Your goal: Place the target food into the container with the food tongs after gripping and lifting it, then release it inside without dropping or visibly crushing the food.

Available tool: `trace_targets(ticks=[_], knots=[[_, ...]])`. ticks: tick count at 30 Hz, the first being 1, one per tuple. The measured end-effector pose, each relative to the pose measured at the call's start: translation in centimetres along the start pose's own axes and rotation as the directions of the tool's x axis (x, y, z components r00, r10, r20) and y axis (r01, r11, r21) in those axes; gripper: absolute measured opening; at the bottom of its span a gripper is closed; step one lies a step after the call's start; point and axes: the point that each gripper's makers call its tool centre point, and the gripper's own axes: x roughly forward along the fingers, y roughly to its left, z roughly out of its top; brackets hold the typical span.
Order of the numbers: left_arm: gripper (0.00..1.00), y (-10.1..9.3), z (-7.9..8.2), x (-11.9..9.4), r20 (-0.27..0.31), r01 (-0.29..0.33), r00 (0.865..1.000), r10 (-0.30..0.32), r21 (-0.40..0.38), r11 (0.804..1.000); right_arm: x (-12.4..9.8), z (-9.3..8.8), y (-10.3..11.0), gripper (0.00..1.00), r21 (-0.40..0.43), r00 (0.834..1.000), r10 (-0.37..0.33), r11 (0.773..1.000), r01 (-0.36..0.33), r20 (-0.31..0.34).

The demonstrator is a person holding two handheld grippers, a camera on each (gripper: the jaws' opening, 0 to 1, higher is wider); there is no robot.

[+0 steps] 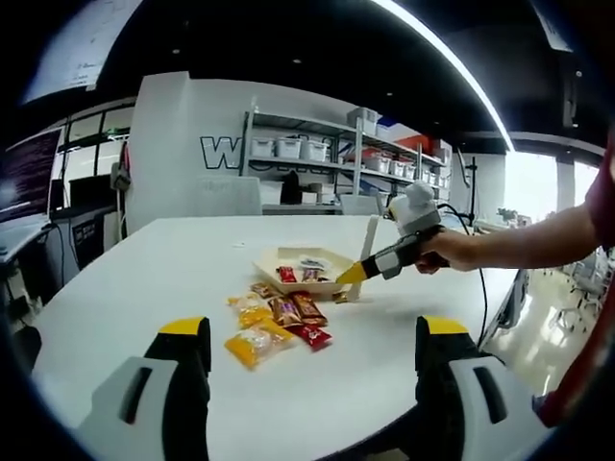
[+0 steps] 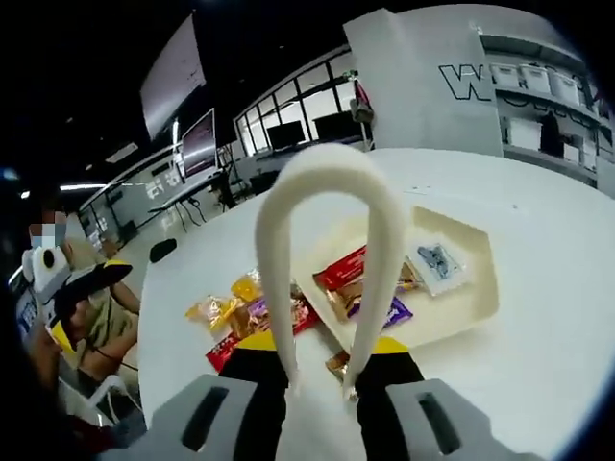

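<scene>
Your right gripper [image 2: 322,370] clamps the cream plastic tongs [image 2: 327,250] above the cream square tray [image 2: 476,279]; your left gripper [image 1: 312,346] gapes wide, holding nothing; wrapped snacks [image 1: 279,322] lie mid-table beside the tray

One tray [image 1: 272,265], one pair of tongs [image 2: 327,250] (snack packets uncountable).

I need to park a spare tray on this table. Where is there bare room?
The table is bare left of the snack packets, out to its near edge. Behind the container it is bare too. It is crowded where the right claw holds the tongs.
</scene>
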Motion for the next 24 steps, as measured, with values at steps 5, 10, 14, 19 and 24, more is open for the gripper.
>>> trace_targets(ticks=[5,10,14,19,24], knots=[[0.86,0.0,-0.2,0.2,-0.002,0.001,1.0,-0.001,0.0,1.0,0.4,0.0,-1.4,0.2,-0.112,0.999,-0.05,0.992,0.05,0.002],[0.86,0.1,-0.7,0.4,-0.015,0.003,1.0,-0.003,0.001,1.0,0.6,0.1,-2.2,0.2,-0.212,0.997,-0.081,0.974,0.083,0.018],[0.85,0.3,-0.7,0.5,-0.01,0.0,1.0,-0.001,-0.013,1.0,0.9,0.2,-2.6,0.21,-0.242,0.996,-0.09,0.966,0.093,0.025],[0.85,0.4,-1.1,0.6,-0.022,-0.001,1.0,0.001,-0.01,1.0,1.4,0.8,-3.7,0.21,-0.198,0.995,-0.096,0.975,0.099,0.027],[0.85,1.0,-1.3,0.2,-0.021,-0.009,1.0,0.008,-0.018,1.0,1.0,0.9,-3.3,0.21,-0.19,0.996,-0.078,0.978,0.086,0.048]])
